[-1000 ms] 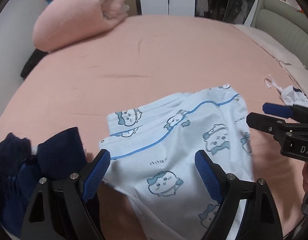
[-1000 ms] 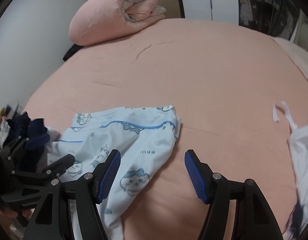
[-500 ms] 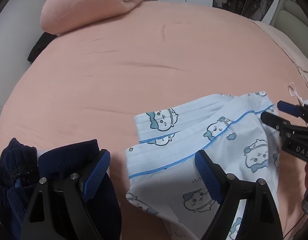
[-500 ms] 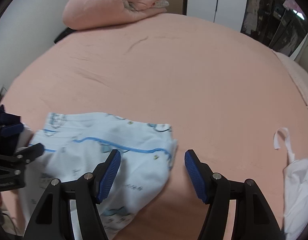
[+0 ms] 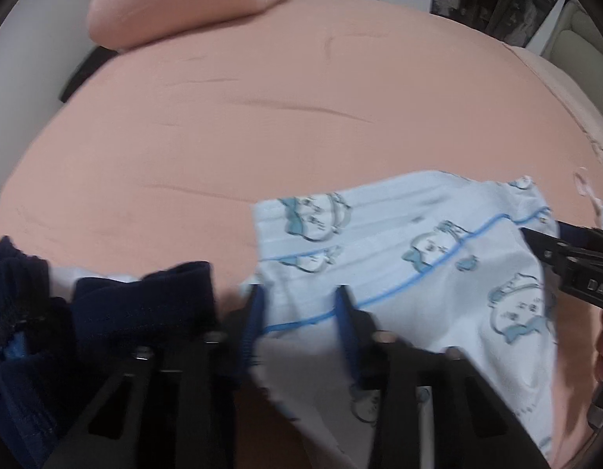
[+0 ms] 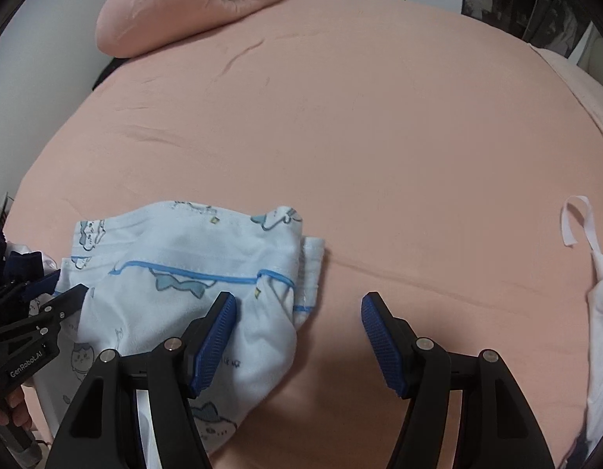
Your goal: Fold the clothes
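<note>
Both hands had dropped closer to the bed since the earlier frames, and the left gripper (image 5: 299, 312) had just been closing, its blue pads drawn in around the left edge of the pale blue printed garment (image 5: 418, 273), with cloth between them. Blur hid whether the pads already pressed that cloth, so the hold looked only partly made. By contrast the right gripper (image 6: 299, 324) stood wide and released, holding nothing. Its left pad lay over the garment's right end while its right pad hung above the bare pink sheet (image 6: 340, 136). Lying crumpled near the bed's front edge, the garment ran crosswise between the two tools. By my judgement the right hand needed only a small shift leftward to straddle that bunched end. A dark navy garment (image 5: 117, 312) lay just beside the left tool.
</note>
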The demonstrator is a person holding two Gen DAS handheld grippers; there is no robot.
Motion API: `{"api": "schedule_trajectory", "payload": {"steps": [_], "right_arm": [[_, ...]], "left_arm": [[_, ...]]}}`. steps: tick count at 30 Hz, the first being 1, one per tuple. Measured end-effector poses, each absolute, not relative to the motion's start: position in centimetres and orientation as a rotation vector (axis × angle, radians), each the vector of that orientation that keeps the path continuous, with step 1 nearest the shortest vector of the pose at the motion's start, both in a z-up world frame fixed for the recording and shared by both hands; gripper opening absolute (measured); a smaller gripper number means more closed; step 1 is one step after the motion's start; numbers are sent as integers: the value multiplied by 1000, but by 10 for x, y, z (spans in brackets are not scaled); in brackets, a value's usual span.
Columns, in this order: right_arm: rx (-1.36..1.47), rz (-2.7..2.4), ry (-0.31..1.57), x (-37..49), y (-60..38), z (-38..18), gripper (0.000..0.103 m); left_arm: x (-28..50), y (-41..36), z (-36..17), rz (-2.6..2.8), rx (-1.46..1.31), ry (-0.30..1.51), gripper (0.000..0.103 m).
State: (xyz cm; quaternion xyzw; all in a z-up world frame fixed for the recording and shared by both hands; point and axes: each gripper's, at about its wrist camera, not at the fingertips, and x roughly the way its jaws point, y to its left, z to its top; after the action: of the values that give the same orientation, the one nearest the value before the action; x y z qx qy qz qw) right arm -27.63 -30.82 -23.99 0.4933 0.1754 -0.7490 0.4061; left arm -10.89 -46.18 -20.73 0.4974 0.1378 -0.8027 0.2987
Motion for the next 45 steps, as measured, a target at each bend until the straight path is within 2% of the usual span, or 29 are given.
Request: {"api": "schedule_trajectory", "payload": {"steps": [1,2,3,4,5,9,15,20,24,30,36,37,38,39,40,41,42,45], "right_arm": [[1229,-1885,437,-277,-309,-240,61],[1209,-1877,434,-276,-310,-241,45],[1188,-1871,435,-275,-311,-240,37],[1162,-1873,442,-273,-313,-238,23],[1132,-1883,451,-271,-314,-236,16],[1038,-1924,497,-264,-313,-230,11],[917,-1989,581,-262,-301,-222,11],[855,-2065,658,-266,-296,-212,10],[917,-2053,596,-280,-295,-211,10],[888,-2082,642,-278,-283,-213,10],[965,-2057,565,-292,-280,-215,10],[972,-2056,556,-293,-279,-215,10],[976,-2055,551,-293,-277,-215,10],[982,-2051,550,-294,-277,-216,10],[988,-2048,549,-294,-276,-217,10],[997,-2047,548,-294,-275,-218,10],[1009,-2044,547,-295,-275,-220,10],[1022,-2040,555,-294,-273,-223,10]], "left_arm": [[-107,-464,-207,-2123,1306,370,13],[-105,-466,-206,-2126,1295,380,12],[-104,-466,-205,-2127,1291,377,10],[-104,-465,-204,-2130,1288,362,9],[-103,-464,-203,-2134,1288,339,8],[-101,-457,-200,-2148,1284,253,6],[-96,-462,-193,-2164,1256,287,7],[-111,-456,-183,-2174,1241,223,6],[-128,-460,-179,-2200,1262,259,6],[-123,-469,-176,-2264,1358,488,8],[-115,-480,-178,-2185,1388,553,11],[-111,-484,-178,-2166,1381,576,13],[-107,-487,-178,-2148,1374,599,23],[-103,-491,-178,-2129,1367,622,46],[-99,-495,-177,-2116,1355,661,64],[-93,-499,-177,-2117,1338,727,94],[-89,-502,-176,-2123,1332,780,101],[-80,-506,-177,-2125,1328,897,101]]}}
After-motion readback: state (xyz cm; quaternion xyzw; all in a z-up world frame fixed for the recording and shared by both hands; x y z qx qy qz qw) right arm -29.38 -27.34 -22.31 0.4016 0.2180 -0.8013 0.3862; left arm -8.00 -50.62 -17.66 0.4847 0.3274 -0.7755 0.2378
